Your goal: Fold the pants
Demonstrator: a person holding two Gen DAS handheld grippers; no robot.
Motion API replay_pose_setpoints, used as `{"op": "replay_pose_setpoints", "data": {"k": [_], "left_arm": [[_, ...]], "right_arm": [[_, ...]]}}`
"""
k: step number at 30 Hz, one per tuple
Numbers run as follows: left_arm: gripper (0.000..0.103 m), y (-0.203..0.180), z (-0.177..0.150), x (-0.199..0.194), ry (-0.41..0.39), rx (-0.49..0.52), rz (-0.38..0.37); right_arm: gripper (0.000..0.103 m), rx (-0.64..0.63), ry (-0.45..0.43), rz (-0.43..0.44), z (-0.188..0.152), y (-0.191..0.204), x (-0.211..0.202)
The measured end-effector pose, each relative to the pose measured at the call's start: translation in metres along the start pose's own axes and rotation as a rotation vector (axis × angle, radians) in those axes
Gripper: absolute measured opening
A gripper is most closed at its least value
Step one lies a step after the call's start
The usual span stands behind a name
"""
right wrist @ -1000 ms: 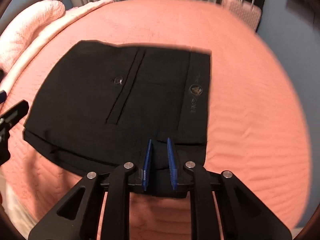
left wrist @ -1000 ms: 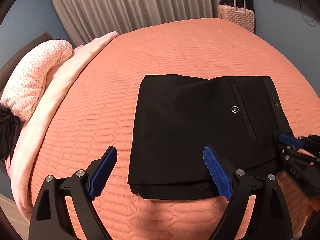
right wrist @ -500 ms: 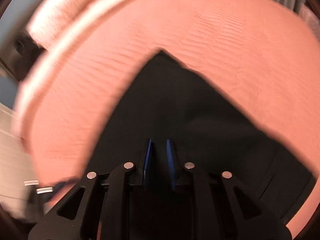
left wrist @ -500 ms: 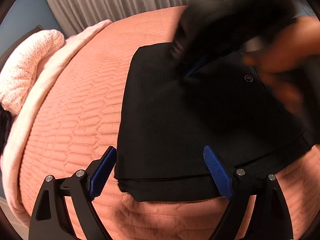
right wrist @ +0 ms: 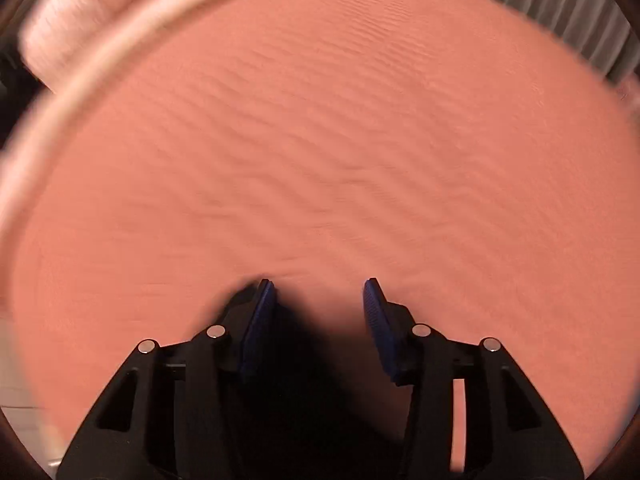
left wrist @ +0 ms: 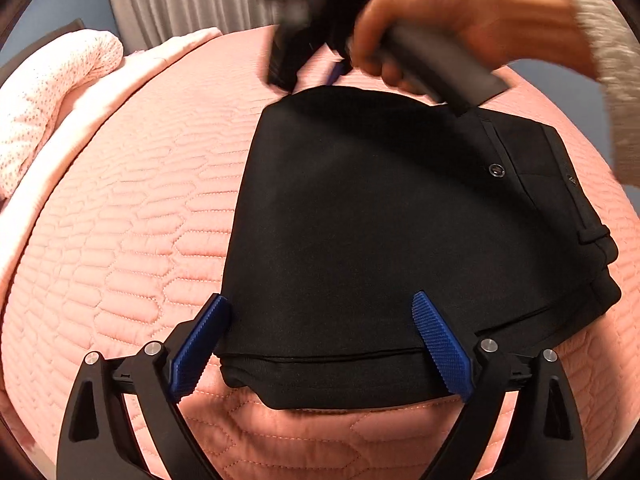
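The black pants [left wrist: 372, 232] lie folded into a thick, roughly square stack on the salmon quilted bedspread [left wrist: 120, 240], near the bed's front edge. The layered folded edge faces the left wrist camera; the waistband with a small button [left wrist: 496, 169] and a back-pocket seam sits on the right side of the stack.

The left gripper [left wrist: 320, 316] hovers low over the near edge of the pants, its blue-padded fingers [left wrist: 440, 344] spread wide apart, one just past the stack's left edge and the other over the fabric. They hold nothing.

At the far edge of the stack, the person's right hand [left wrist: 460, 20] comes in from the upper right, wrist bent downward and fingers wrapped around the dark handle of the right gripper [right wrist: 318, 292], which is motion-blurred in the left view. In the right wrist view its fingers stand parted with a clear gap between them, gripping nothing; a dark blurred edge of the pants shows low between them, with bedspread ahead.

A pale pink blanket [left wrist: 52, 92] is bunched along the bed's left side, and grey curtains [left wrist: 192, 0] hang behind.
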State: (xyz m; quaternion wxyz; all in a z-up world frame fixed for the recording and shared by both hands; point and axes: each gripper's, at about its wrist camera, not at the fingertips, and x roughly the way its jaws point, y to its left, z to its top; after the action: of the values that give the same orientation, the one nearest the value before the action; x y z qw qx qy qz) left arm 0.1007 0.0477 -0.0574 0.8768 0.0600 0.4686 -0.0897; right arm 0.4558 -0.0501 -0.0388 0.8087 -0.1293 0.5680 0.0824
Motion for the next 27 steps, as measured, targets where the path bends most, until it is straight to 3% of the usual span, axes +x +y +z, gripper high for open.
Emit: {"op": "replay_pose_setpoints", "data": {"k": [2, 4, 7, 9, 10, 12, 13, 14, 16, 17, 18, 19, 20, 21, 22, 23, 24, 25, 26, 27], "left_arm": [[0.093, 0.001, 0.0, 0.0, -0.002, 0.001, -0.003], [0.093, 0.002, -0.001, -0.002, -0.004, -0.003, -0.01], [0.093, 0.005, -0.002, -0.002, -0.006, -0.009, -0.012], [0.093, 0.005, -0.002, -0.002, -0.012, -0.01, -0.006], [0.093, 0.004, -0.002, -0.002, -0.016, -0.005, -0.001], [0.093, 0.001, -0.002, -0.001, -0.016, 0.007, 0.011], [0.093, 0.003, -0.002, -0.001, -0.011, 0.0, 0.01], [0.093, 0.004, -0.002, -0.001, -0.008, -0.01, 0.006], [0.093, 0.004, -0.001, -0.001, -0.003, -0.011, 0.005], [0.093, 0.004, 0.0, 0.0, -0.002, -0.012, 0.008], [0.093, 0.004, 0.001, 0.0, 0.0, -0.013, 0.012], [0.093, 0.003, 0.002, 0.0, 0.002, -0.01, 0.014], [0.093, 0.003, 0.004, 0.001, 0.011, -0.005, 0.014], [0.093, 0.004, 0.005, 0.002, 0.018, -0.008, 0.009], [0.093, 0.006, 0.007, 0.003, 0.027, -0.018, -0.004], [0.093, 0.008, 0.006, 0.005, 0.031, -0.024, -0.01], [0.093, 0.009, 0.007, 0.005, 0.035, -0.026, -0.014], [0.093, 0.009, 0.008, 0.006, 0.038, -0.026, -0.012], [0.093, 0.008, 0.009, 0.006, 0.042, -0.025, -0.005], [0.093, 0.007, 0.011, 0.006, 0.048, -0.023, 0.001]], "right_arm": [[0.045, 0.15, -0.118, 0.062, 0.002, -0.018, -0.028], [0.045, 0.167, -0.218, 0.182, -0.015, -0.016, -0.066], [0.044, 0.079, -0.166, 0.288, -0.06, 0.008, -0.075], [0.027, 0.064, -0.095, 0.25, -0.07, 0.006, -0.036], [0.026, 0.166, -0.088, 0.262, -0.068, -0.015, -0.022], [0.027, 0.315, -0.143, 0.179, -0.062, -0.04, -0.033], [0.027, 0.322, -0.184, 0.214, -0.061, -0.042, -0.043], [0.027, 0.296, -0.208, 0.29, -0.061, -0.034, -0.057], [0.027, 0.143, -0.169, 0.335, -0.066, 0.004, -0.061], [0.024, 0.082, -0.13, 0.311, -0.069, 0.019, -0.05], [0.024, 0.037, -0.1, 0.207, -0.071, 0.024, -0.034], [0.024, 0.057, -0.108, 0.143, -0.069, 0.015, -0.027], [0.026, 0.166, -0.134, 0.084, -0.071, 0.0, -0.035], [0.027, 0.248, -0.173, 0.102, -0.074, -0.01, -0.047], [0.027, 0.289, -0.223, 0.184, -0.079, -0.011, -0.063], [0.027, 0.268, -0.249, 0.235, -0.088, 0.001, -0.078], [0.026, 0.207, -0.251, 0.231, -0.093, 0.017, -0.083], [0.024, 0.133, -0.24, 0.196, -0.101, 0.035, -0.08], [0.024, 0.087, -0.192, 0.089, -0.113, 0.035, -0.067], [0.024, 0.127, -0.164, 0.009, -0.133, 0.011, -0.057]]}}
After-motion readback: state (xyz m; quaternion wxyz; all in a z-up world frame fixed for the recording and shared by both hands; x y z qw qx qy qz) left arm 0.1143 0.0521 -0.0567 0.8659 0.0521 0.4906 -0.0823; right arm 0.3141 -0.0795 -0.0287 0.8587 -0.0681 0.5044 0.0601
